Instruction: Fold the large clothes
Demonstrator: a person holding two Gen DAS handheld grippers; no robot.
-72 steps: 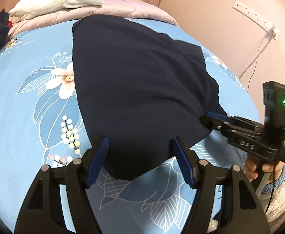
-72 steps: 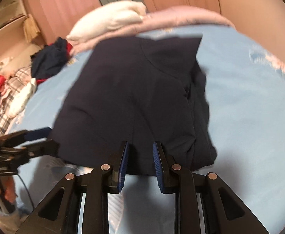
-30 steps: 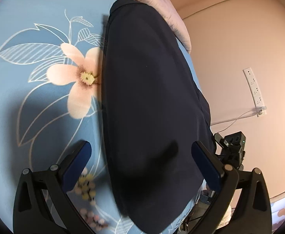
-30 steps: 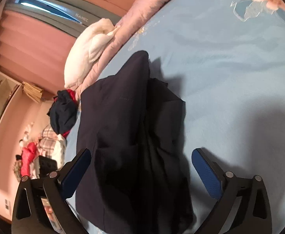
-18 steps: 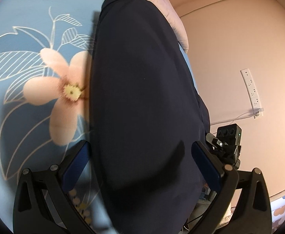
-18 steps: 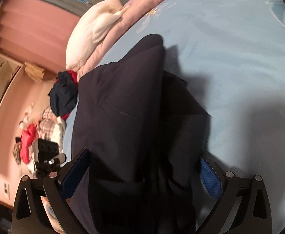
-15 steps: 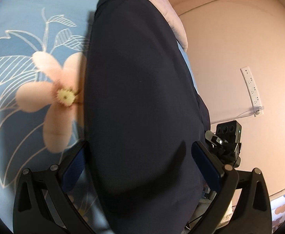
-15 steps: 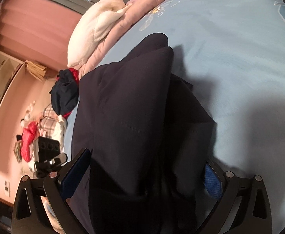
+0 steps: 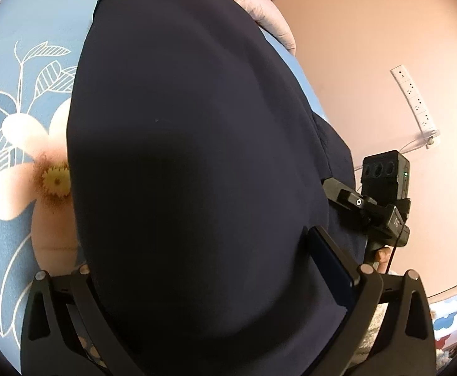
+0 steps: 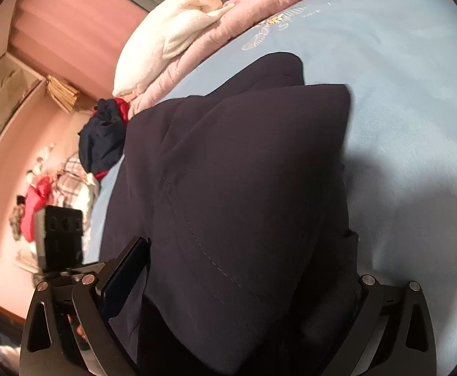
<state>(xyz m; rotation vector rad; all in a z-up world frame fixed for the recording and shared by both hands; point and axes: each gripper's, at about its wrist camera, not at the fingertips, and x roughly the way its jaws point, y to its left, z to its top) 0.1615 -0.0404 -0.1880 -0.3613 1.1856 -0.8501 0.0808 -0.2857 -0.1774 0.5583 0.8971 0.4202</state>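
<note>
The left gripper (image 9: 209,269) is seen with its jaws spread wide, and the dark navy garment (image 9: 191,156) is draped between and over them; only the right blue pad (image 9: 331,263) is exposed, the left one being covered by cloth. No grasp is made by these jaws. From there the garment is stretched away toward the far end of the blue floral bedsheet (image 9: 15,100), whose pale flower print is partly hidden under the cloth's left edge.

The right gripper (image 10: 238,269) is likewise held wide apart, with the same garment (image 10: 244,172) lying between its fingers and covering most of the right one; nothing is clamped. A stitched seam is seen running across the cloth, and a folded layer is raised into a point at the far right.

In the left wrist view, the right gripper (image 9: 375,206) is found just beside the garment's right edge, with a power strip (image 9: 414,100) on the pink wall behind it. At the far end of the bed a pink quilt (image 10: 259,6) and a white blanket (image 10: 172,34) are piled, and a heap of dark and red clothes (image 10: 103,138) is left to the far left.
</note>
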